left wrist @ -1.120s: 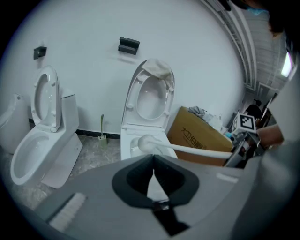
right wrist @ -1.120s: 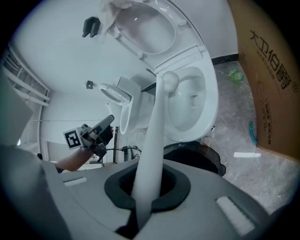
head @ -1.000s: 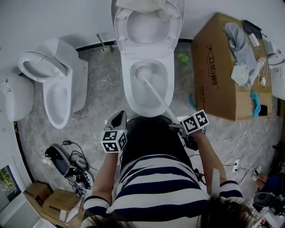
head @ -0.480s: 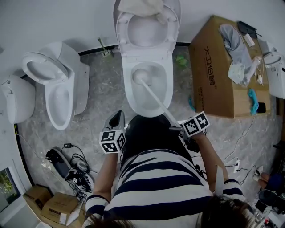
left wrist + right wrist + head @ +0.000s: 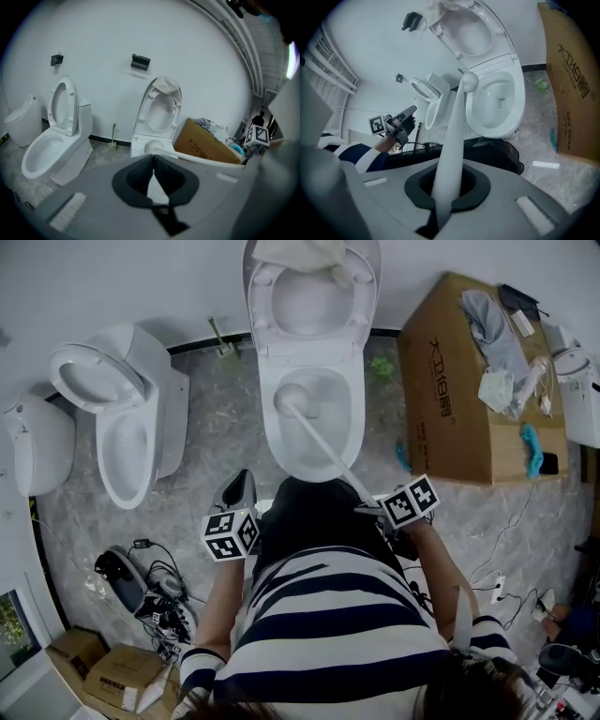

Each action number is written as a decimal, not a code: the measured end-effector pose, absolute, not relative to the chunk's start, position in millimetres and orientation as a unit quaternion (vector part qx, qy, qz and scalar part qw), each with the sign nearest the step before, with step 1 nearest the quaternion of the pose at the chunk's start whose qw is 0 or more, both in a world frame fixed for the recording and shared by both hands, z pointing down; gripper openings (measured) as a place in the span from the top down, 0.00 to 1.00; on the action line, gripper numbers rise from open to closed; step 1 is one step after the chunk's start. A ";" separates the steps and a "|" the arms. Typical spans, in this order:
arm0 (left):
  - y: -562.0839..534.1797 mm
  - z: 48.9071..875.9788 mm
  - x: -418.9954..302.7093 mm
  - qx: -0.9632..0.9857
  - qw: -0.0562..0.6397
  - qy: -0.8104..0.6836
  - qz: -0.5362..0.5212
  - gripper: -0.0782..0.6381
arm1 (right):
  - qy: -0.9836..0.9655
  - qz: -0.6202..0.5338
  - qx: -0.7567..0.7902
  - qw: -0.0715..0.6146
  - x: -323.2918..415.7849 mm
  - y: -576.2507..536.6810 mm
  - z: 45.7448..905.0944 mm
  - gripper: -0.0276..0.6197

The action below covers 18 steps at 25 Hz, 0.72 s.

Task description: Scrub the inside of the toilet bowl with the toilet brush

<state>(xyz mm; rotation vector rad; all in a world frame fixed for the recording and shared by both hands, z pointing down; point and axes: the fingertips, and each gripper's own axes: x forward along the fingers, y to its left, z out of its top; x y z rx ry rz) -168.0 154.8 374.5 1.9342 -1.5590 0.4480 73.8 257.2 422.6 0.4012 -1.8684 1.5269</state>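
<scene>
Toilet brush point(image 5: 326, 448) slants from the right gripper point(image 5: 449, 185), whose jaws clamp its white handle, into the toilet bowl point(image 5: 266, 442). Its head sits at the bowl's upper left inside (seat and lid raised). The left gripper point(image 5: 153, 164) hangs beside the person, jaws pressed together on nothing.

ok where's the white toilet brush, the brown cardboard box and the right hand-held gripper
white toilet brush point(image 5: 323, 441): head view, middle of its handle
brown cardboard box point(image 5: 450, 399): head view, its printed top face
right hand-held gripper point(image 5: 373, 508): head view, jaw tips shut on the brush handle
</scene>
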 end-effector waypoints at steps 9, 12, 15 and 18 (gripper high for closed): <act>153.7 367.3 -172.2 0.731 0.297 -0.591 0.167 0.89 | -0.723 0.585 0.158 0.331 67.9 256.0 422.5 0.96; 153.8 369.3 -169.2 0.734 0.299 -0.586 0.169 0.89 | -0.722 0.586 0.158 0.332 67.3 258.1 423.3 0.96; 154.3 369.9 -168.0 0.736 0.299 -0.583 0.171 0.89 | -0.720 0.589 0.160 0.331 67.0 260.0 423.9 0.96; 155.6 370.5 -168.4 0.737 0.300 -0.581 0.172 0.89 | -0.719 0.591 0.161 0.329 66.8 262.1 424.1 0.96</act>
